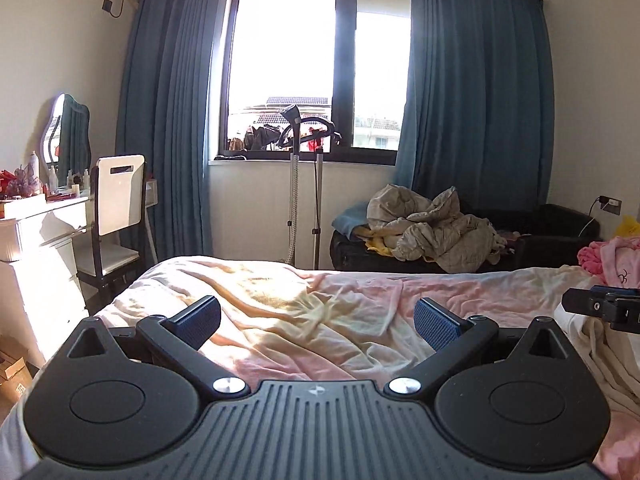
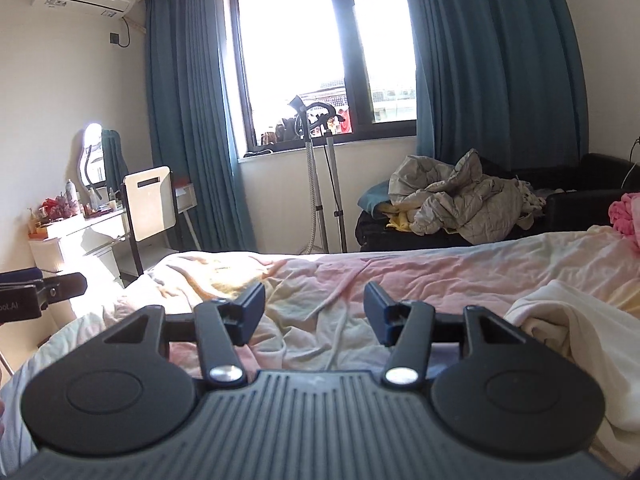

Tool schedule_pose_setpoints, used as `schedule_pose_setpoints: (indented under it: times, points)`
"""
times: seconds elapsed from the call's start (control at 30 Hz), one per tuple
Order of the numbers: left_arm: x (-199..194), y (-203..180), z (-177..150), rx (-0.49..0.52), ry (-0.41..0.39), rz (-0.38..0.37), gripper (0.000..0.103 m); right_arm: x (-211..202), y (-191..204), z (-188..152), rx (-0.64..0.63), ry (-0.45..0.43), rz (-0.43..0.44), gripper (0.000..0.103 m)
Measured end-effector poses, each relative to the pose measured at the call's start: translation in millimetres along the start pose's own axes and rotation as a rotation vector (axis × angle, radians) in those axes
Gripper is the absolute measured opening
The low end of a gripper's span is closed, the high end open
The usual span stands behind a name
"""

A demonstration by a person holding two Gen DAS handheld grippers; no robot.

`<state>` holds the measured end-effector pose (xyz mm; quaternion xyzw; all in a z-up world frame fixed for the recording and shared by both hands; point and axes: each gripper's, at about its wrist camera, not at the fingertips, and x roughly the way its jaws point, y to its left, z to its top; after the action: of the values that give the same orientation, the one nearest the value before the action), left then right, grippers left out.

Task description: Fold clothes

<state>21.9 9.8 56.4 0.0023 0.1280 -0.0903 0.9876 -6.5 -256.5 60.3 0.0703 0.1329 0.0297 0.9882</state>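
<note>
My left gripper (image 1: 318, 320) is open and empty above the bed (image 1: 280, 304), which has a rumpled pink and cream sheet. My right gripper (image 2: 315, 312) is open and empty too, over the same bed (image 2: 440, 268). A cream white garment (image 2: 568, 332) lies crumpled on the bed to the right of my right gripper; its edge shows in the left wrist view (image 1: 596, 344). A pink garment (image 1: 612, 260) lies at the bed's far right, also seen in the right wrist view (image 2: 624, 208). The right gripper shows at the right edge of the left wrist view (image 1: 600, 306).
A dark sofa (image 1: 552, 232) with a heap of grey bedding (image 1: 436, 228) stands beyond the bed. A garment steamer (image 1: 296, 184) stands under the window. A white dresser (image 1: 36, 232) and chair (image 1: 116, 208) are at the left.
</note>
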Motion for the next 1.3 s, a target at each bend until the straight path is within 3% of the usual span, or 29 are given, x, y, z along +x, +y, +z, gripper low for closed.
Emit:
schedule_pose_setpoints:
  times: [0.27, 0.47, 0.7, 0.87, 1.2, 1.3]
  points:
    - [24.9, 10.8, -22.8, -0.036, 0.040, -0.023, 0.103, 14.6, 0.9, -31.7, -0.012, -0.006, -0.012, 0.059]
    - [20.8, 5.9, -31.3, 0.015, 0.030, 0.023, 0.103, 25.8, 6.3, -58.8, -0.032, 0.024, -0.045, 0.060]
    - [18.0, 3.6, -37.7, 0.019, 0.047, 0.015, 0.103, 28.0, 8.1, -64.7, -0.022, 0.019, -0.042, 0.063]
    - [14.9, 4.1, -39.5, 0.019, 0.044, 0.020, 0.103, 27.0, 12.5, -65.9, -0.030, 0.016, -0.046, 0.076]
    - [14.4, 2.1, -44.0, 0.030, 0.053, 0.030, 0.103, 28.4, 18.9, -72.3, -0.058, 0.021, -0.066, 0.086]
    - [14.1, -0.1, -45.1, 0.039, 0.052, 0.031, 0.103, 28.4, 17.4, -73.2, -0.044, 0.014, -0.066, 0.096]
